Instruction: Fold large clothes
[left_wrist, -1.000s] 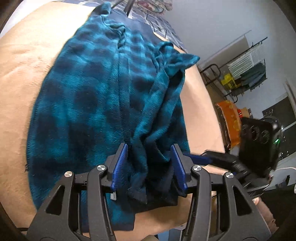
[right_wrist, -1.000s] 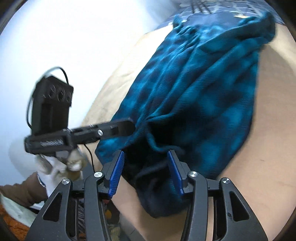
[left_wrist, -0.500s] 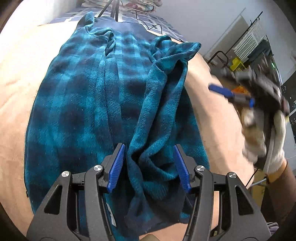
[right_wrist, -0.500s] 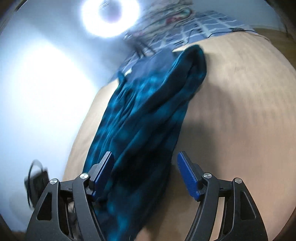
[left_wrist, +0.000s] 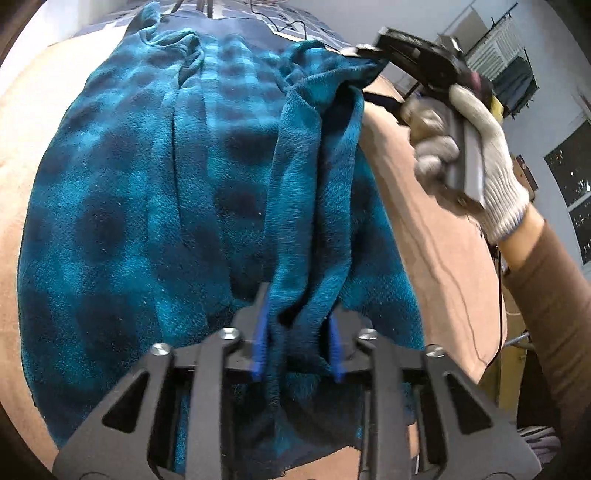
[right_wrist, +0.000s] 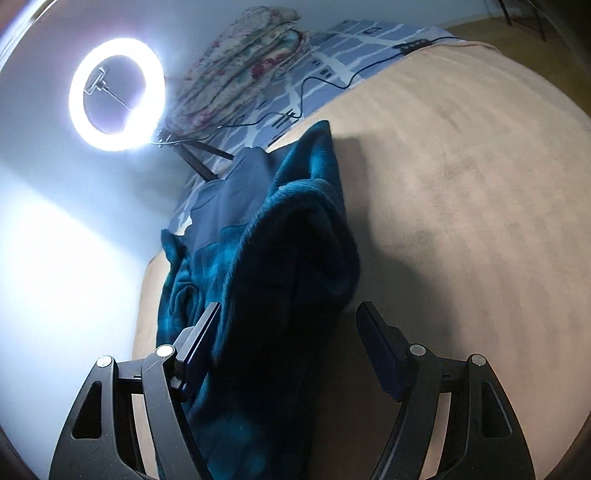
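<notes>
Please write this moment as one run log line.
left gripper: closing on garment fold | right gripper: open over garment edge | surface: bed

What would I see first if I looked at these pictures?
First comes a big fuzzy blue checked garment spread over the tan bed cover. The left tongs are closing on a bunched fold at its near edge. A bright ring light glows at the far end, by the wall.

Your fleece garment (left_wrist: 155, 206): teal-and-navy check. Beige cover (right_wrist: 461, 206) beneath garment. Beyond garment: blue-white patterned sheet (right_wrist: 332, 48), floral bedding (right_wrist: 243, 59).
</notes>
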